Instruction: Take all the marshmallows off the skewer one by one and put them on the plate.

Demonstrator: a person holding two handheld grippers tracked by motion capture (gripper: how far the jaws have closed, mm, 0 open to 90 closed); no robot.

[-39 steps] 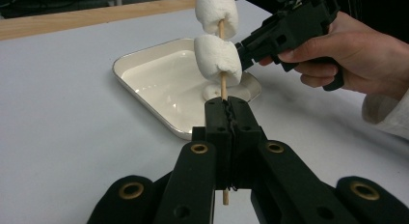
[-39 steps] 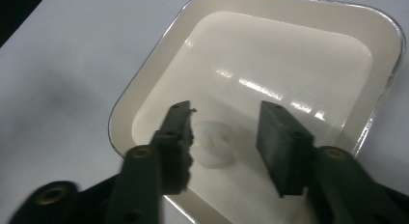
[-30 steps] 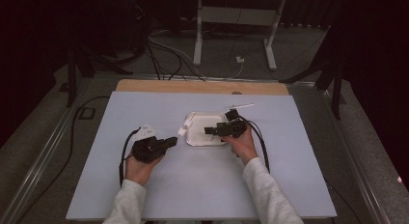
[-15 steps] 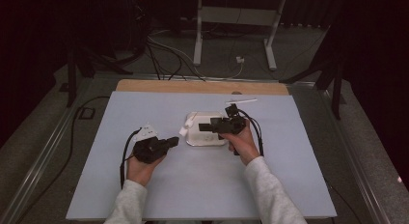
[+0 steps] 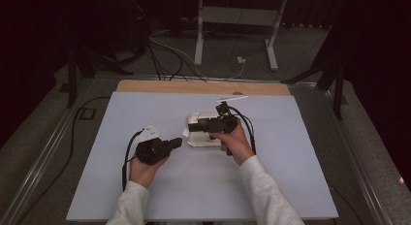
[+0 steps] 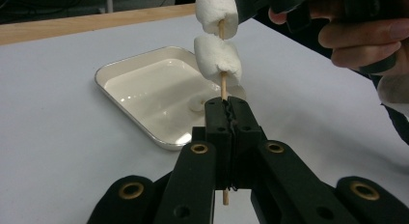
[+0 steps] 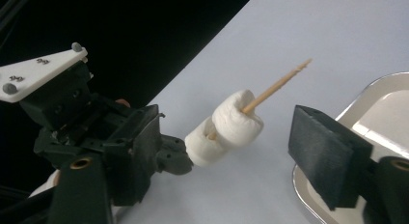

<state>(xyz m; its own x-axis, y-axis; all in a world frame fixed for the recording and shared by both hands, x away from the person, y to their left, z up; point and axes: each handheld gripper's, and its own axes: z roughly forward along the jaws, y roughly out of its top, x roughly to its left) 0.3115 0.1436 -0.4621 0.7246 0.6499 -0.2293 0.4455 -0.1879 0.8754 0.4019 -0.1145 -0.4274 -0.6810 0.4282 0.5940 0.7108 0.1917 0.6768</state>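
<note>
Currently the left gripper (image 6: 226,119) has its jaws clamped tight on a thin wooden skewer (image 6: 223,86), holding it upright beside the white tray (image 6: 123,69). 2 marshmallows (image 6: 218,57) sit threaded on the skewer above the jaws, one over the other, with bare stick between the lower one and the pads. A small white piece lies inside the tray. The right gripper (image 7: 226,151) stands spread around the marshmallows without touching them; its jaws have just been closing, nothing pressed between them. In the high view both grippers meet over the pale table (image 5: 291,152), at the tray's near-left corner.
</note>
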